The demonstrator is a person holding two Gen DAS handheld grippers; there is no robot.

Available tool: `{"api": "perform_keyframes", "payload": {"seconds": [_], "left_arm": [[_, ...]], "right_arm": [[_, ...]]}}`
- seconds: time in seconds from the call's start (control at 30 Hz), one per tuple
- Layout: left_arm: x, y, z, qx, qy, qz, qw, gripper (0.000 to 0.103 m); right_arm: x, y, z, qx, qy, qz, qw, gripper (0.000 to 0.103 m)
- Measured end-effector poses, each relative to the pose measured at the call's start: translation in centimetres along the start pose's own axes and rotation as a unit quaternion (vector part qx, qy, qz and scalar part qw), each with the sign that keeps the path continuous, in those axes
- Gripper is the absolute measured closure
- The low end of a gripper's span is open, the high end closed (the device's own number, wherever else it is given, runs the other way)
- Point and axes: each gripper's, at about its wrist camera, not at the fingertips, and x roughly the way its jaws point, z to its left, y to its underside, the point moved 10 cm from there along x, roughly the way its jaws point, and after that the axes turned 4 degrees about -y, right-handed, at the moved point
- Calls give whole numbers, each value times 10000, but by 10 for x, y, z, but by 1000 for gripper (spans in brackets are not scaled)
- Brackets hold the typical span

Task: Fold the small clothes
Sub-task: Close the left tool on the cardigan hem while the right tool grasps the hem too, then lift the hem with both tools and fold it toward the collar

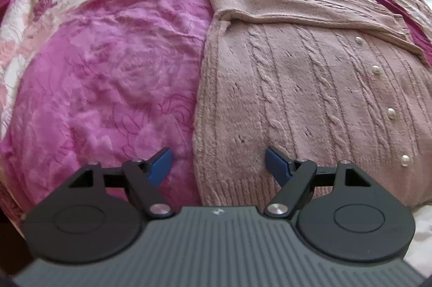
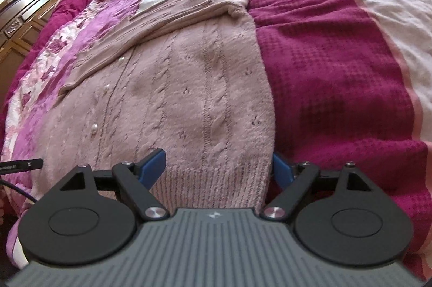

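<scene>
Between each wide-open, empty hand-held gripper's fingers, left [image 1: 218, 164] and right [image 2: 218, 168], lies the cardigan [image 1: 310, 87] hem; next, likely pinch both corners and fold upward.

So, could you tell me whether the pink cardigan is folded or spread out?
Partly folded: the pink cable-knit cardigan lies flat, with both sleeves crossed over its upper front.

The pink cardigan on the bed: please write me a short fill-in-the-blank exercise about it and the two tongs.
1. The pink cardigan lies flat on the ____.
2. Both the left tongs and the right tongs are ____.
3. The cardigan closes with white ____ buttons.
4. Both sleeves are folded ____ the chest.

Missing words: bed; open; pearl; across
</scene>
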Motion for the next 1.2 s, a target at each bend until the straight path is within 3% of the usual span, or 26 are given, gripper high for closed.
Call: {"api": "perform_keyframes", "payload": {"seconds": [0.17, 0.4, 0.47, 0.5, 0.57, 0.63, 0.67, 0.73, 0.8, 1.03, 1.2], "left_arm": [[2, 6, -10, -209, 600, 73, 9980, 26], [7, 5, -13, -256, 805, -93, 9964, 28], [6, 5, -13, -242, 802, -143, 9964, 39], [6, 4, -14, -245, 814, -156, 9963, 45], [3, 3, -15, -310, 953, -183, 9948, 67], [2, 1, -18, -401, 1085, -205, 9931, 80], [0, 0, -19, -431, 1124, -239, 9924, 85], [-2, -3, -20, -543, 1221, -308, 9906, 87], [-7, -7, -19, -699, 1322, -376, 9880, 88], [-25, -34, -17, -1086, 1376, -831, 9810, 88], [-39, -59, -16, -1271, 1358, -1222, 9749, 89]], "right_arm": [[2, 3, 3, 52, -344, 69, 9994, 16], [8, -1, 3, 231, -691, 69, 9973, 18], [8, -3, 3, 239, -729, 26, 9970, 24], [7, -3, 3, 221, -732, 10, 9971, 30], [7, -3, 3, 221, -779, -5, 9967, 44], [9, -4, 4, 296, -865, 1, 9958, 65], [9, -4, 4, 330, -894, -8, 9955, 71], [9, -7, 5, 398, -1009, -68, 9941, 86], [7, -12, 7, 507, -1157, -183, 9918, 91], [-2, -46, 15, 863, -1515, -813, 9813, 92], [-7, -72, 19, 862, -1485, -1288, 9767, 92]]}}
